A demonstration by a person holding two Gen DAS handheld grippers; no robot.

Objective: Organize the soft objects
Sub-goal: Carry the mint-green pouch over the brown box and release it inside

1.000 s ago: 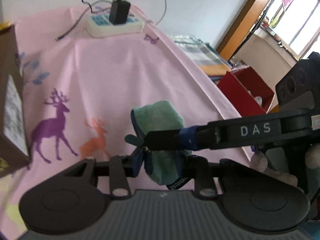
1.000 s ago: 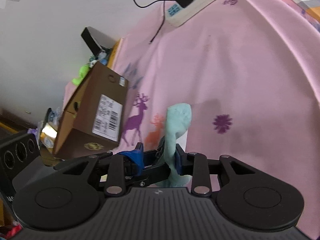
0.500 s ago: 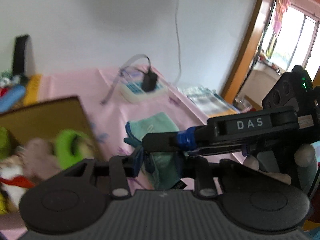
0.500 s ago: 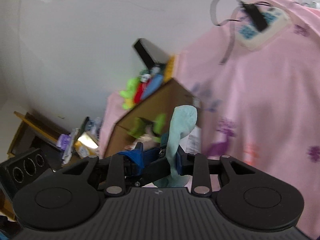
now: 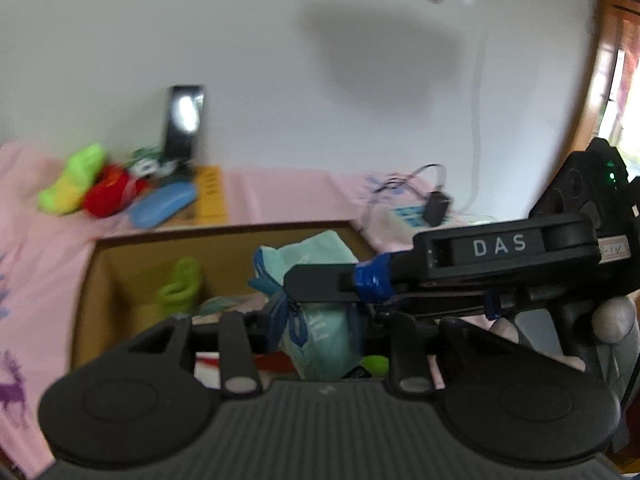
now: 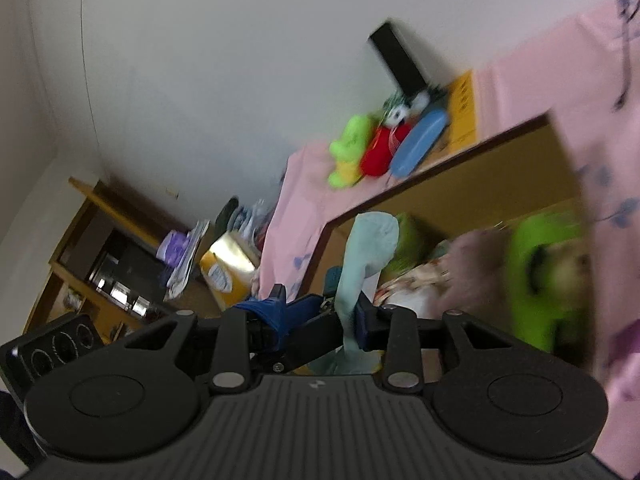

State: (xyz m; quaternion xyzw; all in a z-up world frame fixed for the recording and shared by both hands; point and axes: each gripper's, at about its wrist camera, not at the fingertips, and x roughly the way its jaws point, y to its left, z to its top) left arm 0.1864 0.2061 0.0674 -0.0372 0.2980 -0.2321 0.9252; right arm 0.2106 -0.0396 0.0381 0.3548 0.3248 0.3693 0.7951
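A mint-green soft cloth is pinched by both grippers. My left gripper is shut on its lower part. My right gripper is shut on it too, and the cloth stands up between its fingers. The right gripper's arm marked DAS crosses the left wrist view from the right. Both hold the cloth over an open cardboard box holding soft toys: a green plush and a pinkish one. The frames are blurred.
The box sits on a pink deer-print cloth. Behind it lie a green-yellow plush, a red plush and a blue case. A power strip is at the back right, a cluttered shelf to the left.
Both grippers have carried the mint cloth left from above the bare pink cloth to above the open box. Both stay shut on it.
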